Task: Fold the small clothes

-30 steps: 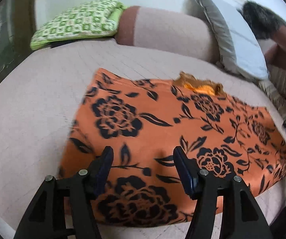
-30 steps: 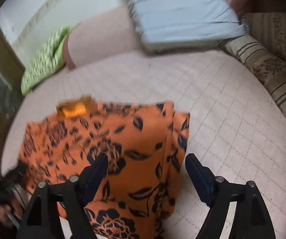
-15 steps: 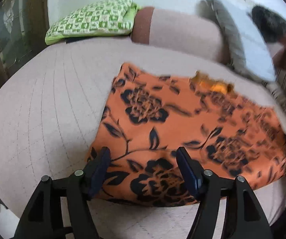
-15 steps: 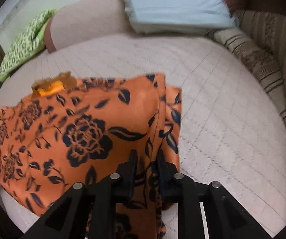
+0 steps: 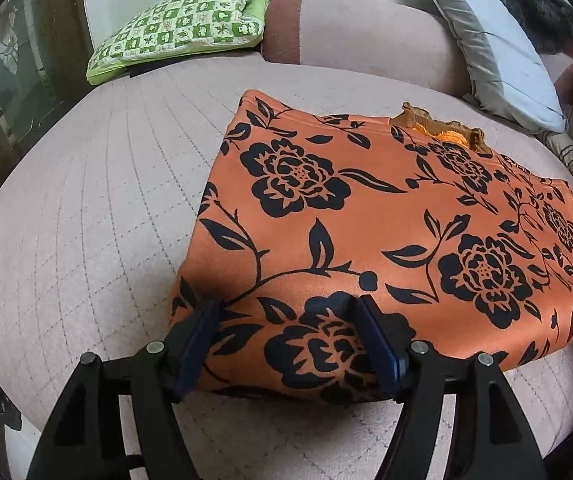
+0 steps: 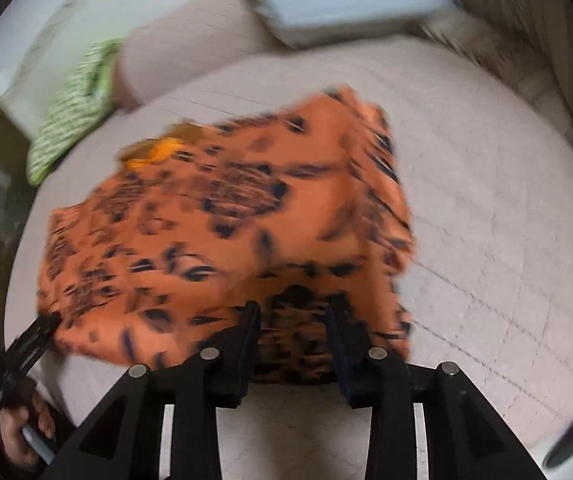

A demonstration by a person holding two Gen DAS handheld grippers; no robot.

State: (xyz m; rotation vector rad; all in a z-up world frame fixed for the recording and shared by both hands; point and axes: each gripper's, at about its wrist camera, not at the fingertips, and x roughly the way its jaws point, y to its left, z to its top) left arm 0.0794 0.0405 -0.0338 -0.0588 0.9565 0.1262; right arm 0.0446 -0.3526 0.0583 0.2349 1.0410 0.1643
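Orange floral garment [image 5: 386, 232] lies folded on the bed [image 5: 86, 208]. Right gripper [image 6: 294, 320] pinched its near edge, jaws just reopened part-way, cloth between but released. Left gripper [image 5: 286, 332] widened slightly, jaws straddling the near-left corner, not gripping. Fold set; next fold pending.

One orange floral garment [image 5: 386, 216], two cushions, green-checked [image 5: 182, 28] and grey [image 5: 498, 52], and two claws.
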